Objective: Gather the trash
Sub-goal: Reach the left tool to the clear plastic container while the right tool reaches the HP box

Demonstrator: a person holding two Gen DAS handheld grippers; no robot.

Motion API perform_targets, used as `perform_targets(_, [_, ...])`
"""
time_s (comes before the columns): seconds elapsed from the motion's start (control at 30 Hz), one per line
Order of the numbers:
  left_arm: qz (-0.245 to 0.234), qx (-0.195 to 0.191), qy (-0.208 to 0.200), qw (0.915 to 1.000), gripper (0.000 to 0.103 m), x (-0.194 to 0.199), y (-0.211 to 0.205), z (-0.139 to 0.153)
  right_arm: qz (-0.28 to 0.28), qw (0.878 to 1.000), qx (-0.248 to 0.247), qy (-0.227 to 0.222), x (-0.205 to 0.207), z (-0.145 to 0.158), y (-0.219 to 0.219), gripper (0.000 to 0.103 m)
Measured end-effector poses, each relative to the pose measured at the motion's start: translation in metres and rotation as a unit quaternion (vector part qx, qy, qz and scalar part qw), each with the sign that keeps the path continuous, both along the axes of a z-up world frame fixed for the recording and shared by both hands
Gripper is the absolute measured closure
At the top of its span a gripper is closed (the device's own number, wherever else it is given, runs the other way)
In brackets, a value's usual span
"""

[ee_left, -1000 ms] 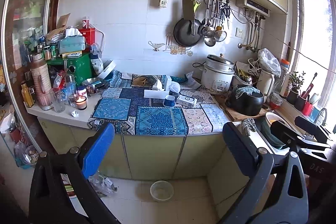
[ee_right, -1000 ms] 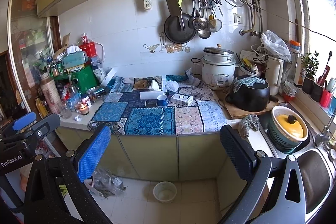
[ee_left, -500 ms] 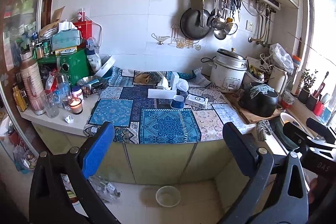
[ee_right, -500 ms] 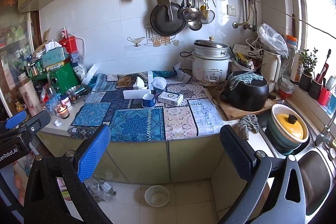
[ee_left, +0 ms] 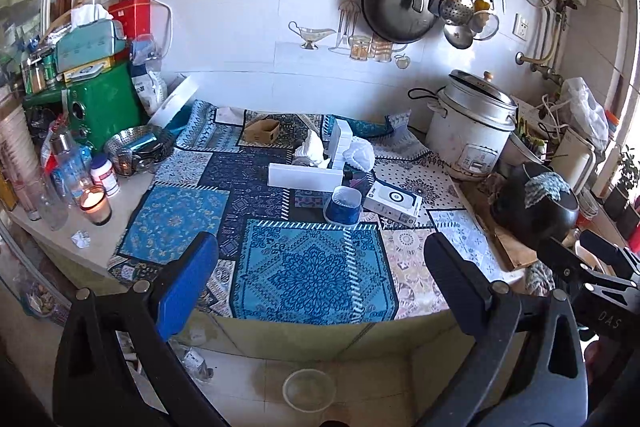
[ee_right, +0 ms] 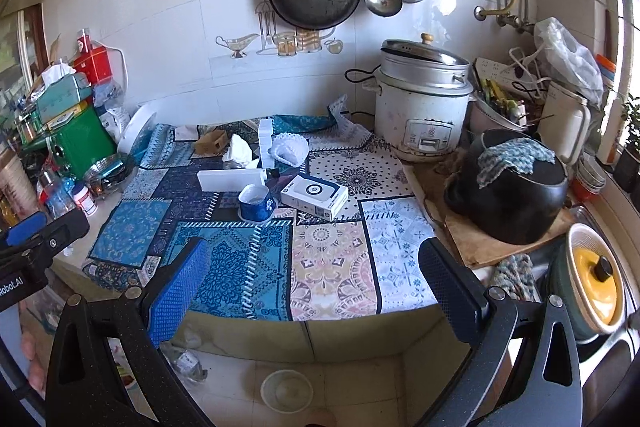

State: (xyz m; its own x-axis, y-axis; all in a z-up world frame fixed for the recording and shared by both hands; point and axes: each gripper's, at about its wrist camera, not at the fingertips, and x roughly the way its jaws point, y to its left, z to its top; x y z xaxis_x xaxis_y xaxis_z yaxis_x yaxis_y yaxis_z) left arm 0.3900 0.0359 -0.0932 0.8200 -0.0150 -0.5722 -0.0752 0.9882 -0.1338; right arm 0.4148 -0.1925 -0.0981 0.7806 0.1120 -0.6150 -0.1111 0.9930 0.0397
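Trash lies scattered across the patchwork cloth (ee_left: 312, 267) that covers your desk (ee_left: 60, 239), and that cloth is the landmark for everything below. Near its middle sits a blue cup (ee_left: 341, 209) with a white rim, and just beside it, toward the rice cooker (ee_left: 472, 135), lies a white carton (ee_left: 393, 205) printed with a dark ring. Behind the cup a long white box (ee_left: 305, 175) lies flat, and a second white box (ee_left: 341, 143) stands upright against its far end. A crumpled tissue (ee_left: 312, 151) rests behind the long box, with a white paper liner (ee_left: 360, 155) on the other side of the upright box. At the cloth's back edge sits a small open cardboard box (ee_left: 262, 131). Off the cloth, on the bare desk beside the lit candle (ee_left: 95, 203), lies a small paper wad (ee_left: 81, 239).

Your left gripper (ee_left: 320, 279) hangs in front of the cloth's near edge, jaws spread wide and holding nothing. Your right gripper (ee_right: 312, 281) does the same toward the cooker side, jaws equally apart and empty; in the left view it shows at the far right edge (ee_left: 592, 267).

A black pot (ee_right: 516, 195) with a cloth draped over it sits on a wooden board (ee_right: 480, 239) beside the patchwork cloth. On the floor below the cloth's near edge stands a clear round container (ee_left: 309, 389), with a crumpled clear wrapper (ee_left: 192, 363) near it.
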Motion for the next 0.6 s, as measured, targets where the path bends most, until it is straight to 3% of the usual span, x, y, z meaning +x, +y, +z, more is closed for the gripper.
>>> perform_targets(0.27, [0.048,-0.011,0.055,0.9973,0.0,0.119,-0.017,-0.044,0.061,0.997,-0.025,0.045,0.117,-0.03,-0.015,0.0])
perform_targets(0.4, [0.064,0.014,0.085,0.9942,0.0,0.165,-0.028,-0.07,0.082,0.992,-0.03,0.086,0.174,-0.063,-0.02,0.0])
perform_targets(0.6, [0.059,-0.019,0.122,0.9907,0.0,0.214,-0.028,-0.111,0.133,0.977,-0.042,0.161,0.243,-0.117,-0.012,0.0])
